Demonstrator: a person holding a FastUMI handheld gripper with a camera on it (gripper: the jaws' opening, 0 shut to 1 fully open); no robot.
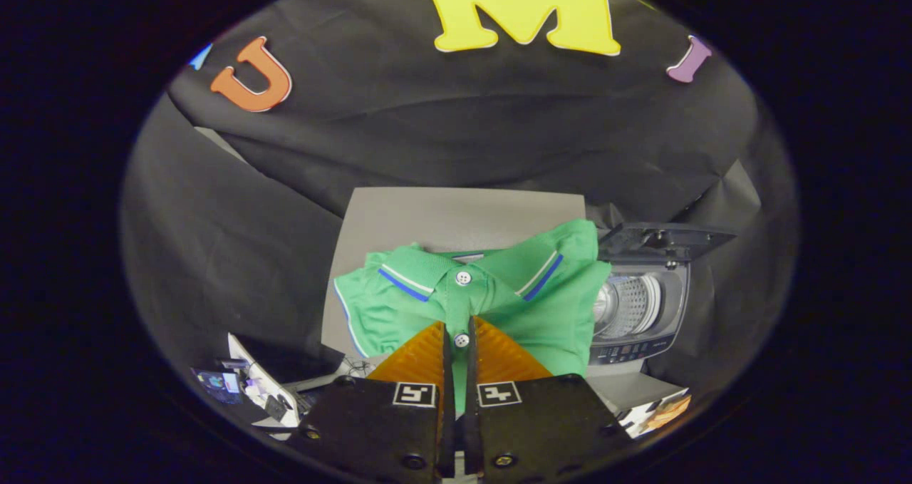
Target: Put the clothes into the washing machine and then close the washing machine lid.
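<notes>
One green polo shirt (491, 291) hangs from the tongs (457, 341), which are closed on its button placket: both fingers press the cloth between them, just below the collar, with one white button at their tips. The shirt seems lifted above the grey surface (456, 217), its collar spread left and right beyond the fingers, so its long axis runs away from the tongs and downward, as far as I can judge. The washing machine (641, 313) stands to the right of the shirt, just beside its right shoulder, and a little farther ahead than the fingertips. Its lid (662, 240) is raised and open, and the perforated metal drum (627, 304) looks empty; I see no cloth inside it. So the coming move, in my judgement, must carry the shirt to the right and over the drum opening before the fingers let it go. The wide cloth could catch on the rim or on the lid. The lid is not yet closed.
</notes>
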